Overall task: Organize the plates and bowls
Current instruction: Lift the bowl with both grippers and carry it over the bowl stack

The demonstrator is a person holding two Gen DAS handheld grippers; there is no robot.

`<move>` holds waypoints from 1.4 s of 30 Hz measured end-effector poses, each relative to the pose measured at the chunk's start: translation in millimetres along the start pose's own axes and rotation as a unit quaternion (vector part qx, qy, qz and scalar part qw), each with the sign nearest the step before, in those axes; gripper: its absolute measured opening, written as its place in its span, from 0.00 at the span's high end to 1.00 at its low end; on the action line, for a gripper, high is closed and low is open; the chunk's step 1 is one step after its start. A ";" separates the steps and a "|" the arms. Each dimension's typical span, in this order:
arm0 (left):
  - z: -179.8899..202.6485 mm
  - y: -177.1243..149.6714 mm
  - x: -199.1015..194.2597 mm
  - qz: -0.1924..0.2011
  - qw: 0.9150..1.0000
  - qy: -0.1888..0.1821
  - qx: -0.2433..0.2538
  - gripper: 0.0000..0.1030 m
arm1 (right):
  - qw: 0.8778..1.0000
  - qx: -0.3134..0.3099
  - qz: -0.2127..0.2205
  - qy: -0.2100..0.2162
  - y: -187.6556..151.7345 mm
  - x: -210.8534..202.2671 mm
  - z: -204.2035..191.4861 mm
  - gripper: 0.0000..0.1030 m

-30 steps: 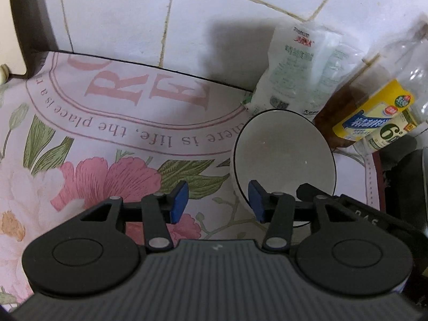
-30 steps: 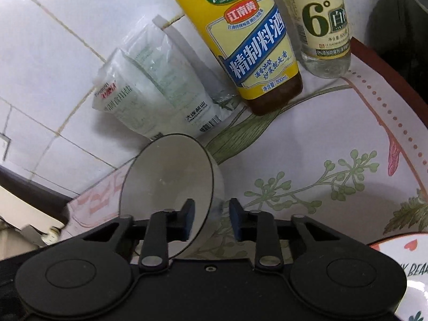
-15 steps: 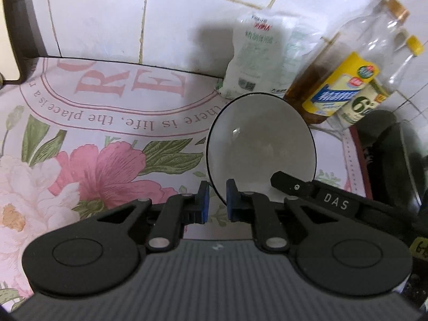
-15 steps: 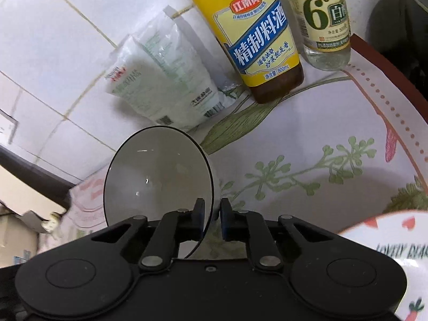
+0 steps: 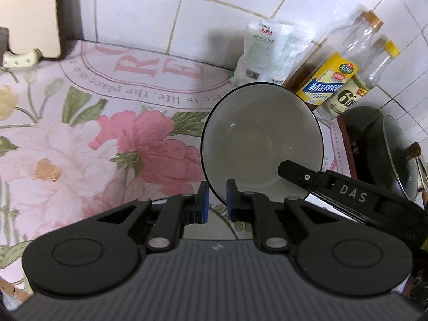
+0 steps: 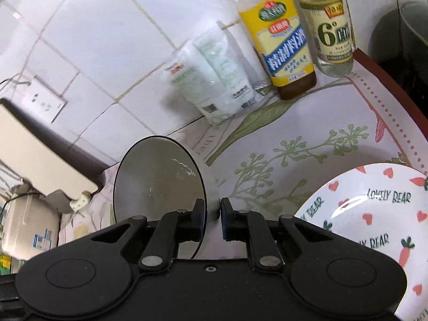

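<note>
Grey bowl (image 5: 262, 139) between both grippers' fingers (image 5: 204, 200)

One grey bowl (image 5: 262, 139), one heart-patterned plate (image 6: 369, 222), two bottles (image 6: 283, 45) (image 6: 333, 26) and one white pouch (image 6: 214, 83) are counted along the bench's back edge; one lidded pan (image 5: 385, 147) is seen beyond.

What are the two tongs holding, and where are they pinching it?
Both tongs hold one bowl by its rim: the left tongs on one side, the right tongs on the other.
</note>
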State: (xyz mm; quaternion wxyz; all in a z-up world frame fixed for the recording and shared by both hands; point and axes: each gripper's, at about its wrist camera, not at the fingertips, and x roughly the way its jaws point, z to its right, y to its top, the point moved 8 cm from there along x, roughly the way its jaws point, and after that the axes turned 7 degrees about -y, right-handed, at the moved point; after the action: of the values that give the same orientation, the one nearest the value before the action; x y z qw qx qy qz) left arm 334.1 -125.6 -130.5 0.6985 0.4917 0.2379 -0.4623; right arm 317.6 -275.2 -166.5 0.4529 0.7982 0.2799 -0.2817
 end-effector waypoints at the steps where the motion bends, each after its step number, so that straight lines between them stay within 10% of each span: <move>1: 1.2 -1.3 -7.1 0.004 1.000 0.005 0.007 0.89 | 1.000 -0.003 -0.001 0.002 -2.3 -4.1 -2.8 0.84; 16: -11.7 -46.7 -85.1 0.011 0.998 0.037 0.046 0.89 | 0.999 -0.038 -0.025 0.012 -60.7 -56.3 -37.2 0.84; 42: -59.8 -86.4 -65.1 -0.037 0.999 0.014 -0.022 0.89 | 0.994 -0.090 -0.033 -0.045 -106.7 -42.3 -49.7 0.82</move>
State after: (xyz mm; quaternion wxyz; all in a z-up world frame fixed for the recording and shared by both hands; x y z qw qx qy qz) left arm 235.6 -52.3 -143.7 0.6883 0.4730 0.2760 -0.4758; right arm 223.5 -193.4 -175.6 0.5254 0.7310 0.3095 -0.3063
